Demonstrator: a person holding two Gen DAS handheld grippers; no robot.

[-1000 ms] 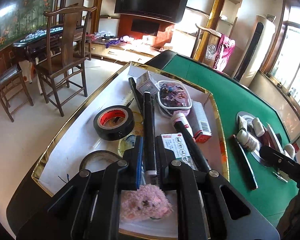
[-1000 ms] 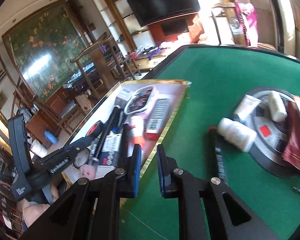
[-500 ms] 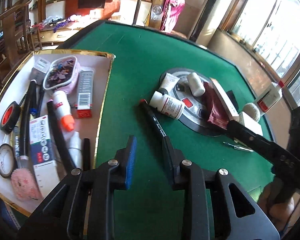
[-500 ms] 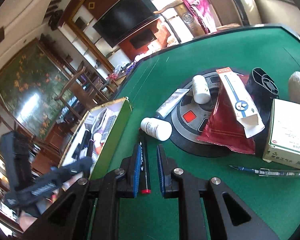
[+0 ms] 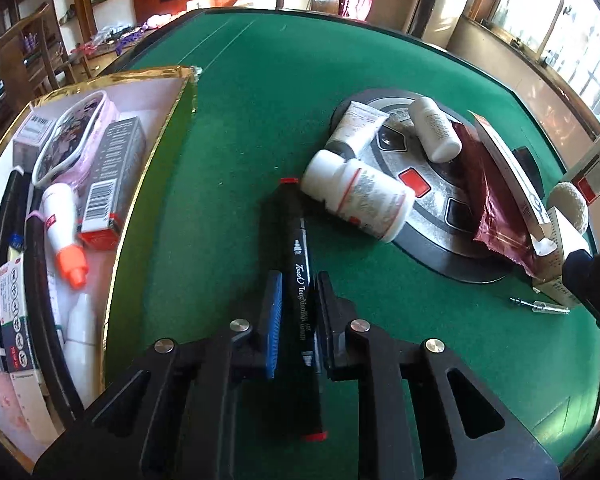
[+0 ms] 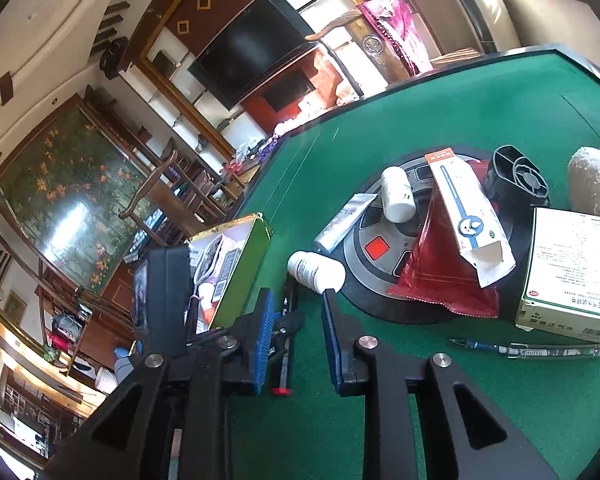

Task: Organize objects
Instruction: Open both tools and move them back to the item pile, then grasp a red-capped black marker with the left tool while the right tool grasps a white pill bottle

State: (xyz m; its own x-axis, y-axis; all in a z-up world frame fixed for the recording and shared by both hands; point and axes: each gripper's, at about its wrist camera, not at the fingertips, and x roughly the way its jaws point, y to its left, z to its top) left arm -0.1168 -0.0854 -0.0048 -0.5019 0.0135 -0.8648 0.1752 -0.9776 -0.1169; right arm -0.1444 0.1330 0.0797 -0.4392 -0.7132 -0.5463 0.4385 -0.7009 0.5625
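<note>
A black marker (image 5: 296, 240) with red ends lies on the green felt (image 5: 236, 120), its far tip beside a toppled white pill bottle (image 5: 356, 196). My left gripper (image 5: 296, 280) straddles the marker's middle. Its jaws are closing and both pads meet the barrel. The right wrist view shows the same grip on the marker (image 6: 286, 356) by the left gripper (image 6: 286, 326). My right gripper (image 6: 296, 300) hovers just behind. Its jaws are opening and nothing is pressed between them. A gold-rimmed tray (image 5: 152, 152) at the left holds several sorted items.
A round black-and-silver disc (image 5: 432, 200) at the right carries a tube (image 5: 354, 128), a small white bottle (image 5: 436, 128) and a dark red pouch (image 5: 488, 192). A white carton (image 6: 572, 268), a clear pen (image 6: 532, 348) and a fluffy ball (image 6: 592, 182) lie beyond it.
My left gripper swung from over the tray onto the felt and came down around the black marker. My right gripper moved toward the disc, then stopped, and its jaws widened.
</note>
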